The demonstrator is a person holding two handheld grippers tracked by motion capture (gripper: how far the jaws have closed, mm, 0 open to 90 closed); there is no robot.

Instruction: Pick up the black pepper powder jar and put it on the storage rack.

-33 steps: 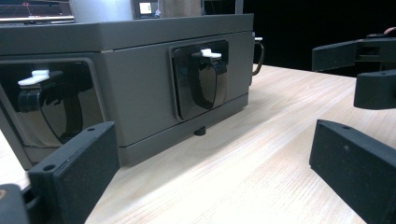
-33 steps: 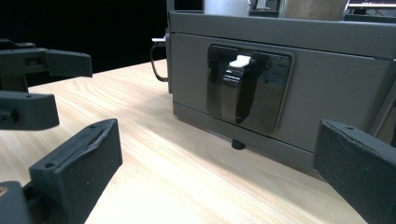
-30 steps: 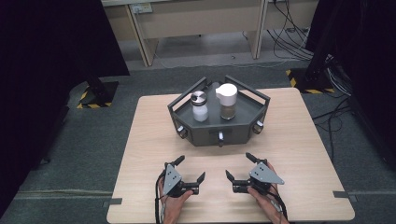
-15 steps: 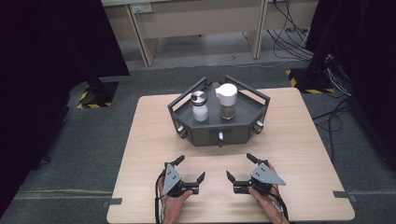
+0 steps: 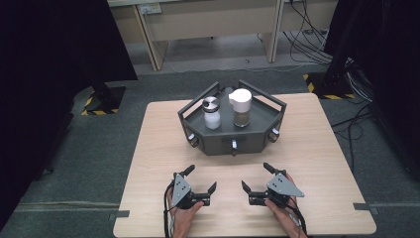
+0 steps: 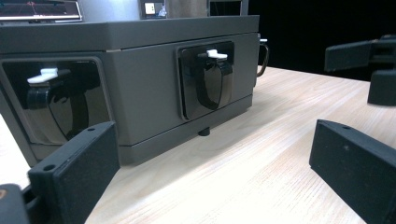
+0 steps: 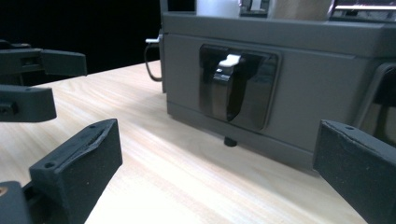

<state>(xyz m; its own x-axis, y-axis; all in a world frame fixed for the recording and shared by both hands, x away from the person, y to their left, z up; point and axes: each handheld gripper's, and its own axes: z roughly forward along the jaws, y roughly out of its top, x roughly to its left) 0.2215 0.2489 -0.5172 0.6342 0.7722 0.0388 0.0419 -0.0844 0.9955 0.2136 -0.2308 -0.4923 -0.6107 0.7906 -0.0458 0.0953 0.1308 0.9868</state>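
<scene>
Grey carpet floor [image 5: 99, 148] surrounds a light wooden table [image 5: 327, 148], and black curtains [image 5: 54, 44] hang at the left and right sides of the room. Behind the table, cables [image 5: 307, 44] lie on the floor near a pale desk frame [image 5: 213, 25].

On the far half of the table stands a dark grey tray [image 5: 262, 134] with several angled sides and a raised rail around its top. Inside it two containers stand upright, close to each other but apart: a white shaker with a metal cap [image 5: 212, 113] at the left, and a brown-filled jar with a white lid [image 5: 241, 107] at the right. Each front face of the tray has a glossy black panel with a small white latch [image 6: 215, 54]; the same kind of latch [image 7: 230, 59] is seen in the right gripper view.

Both grippers rest low on the near part of the table, well apart from the tray. The left gripper [image 5: 200, 179] is held by the person's left hand [image 5: 181, 215], its jaws spread wide with nothing between them. The right gripper [image 5: 256, 176] is held by the right hand [image 5: 280, 210], also with jaws wide apart and empty. The two grippers point toward the tray and slightly toward each other.
</scene>
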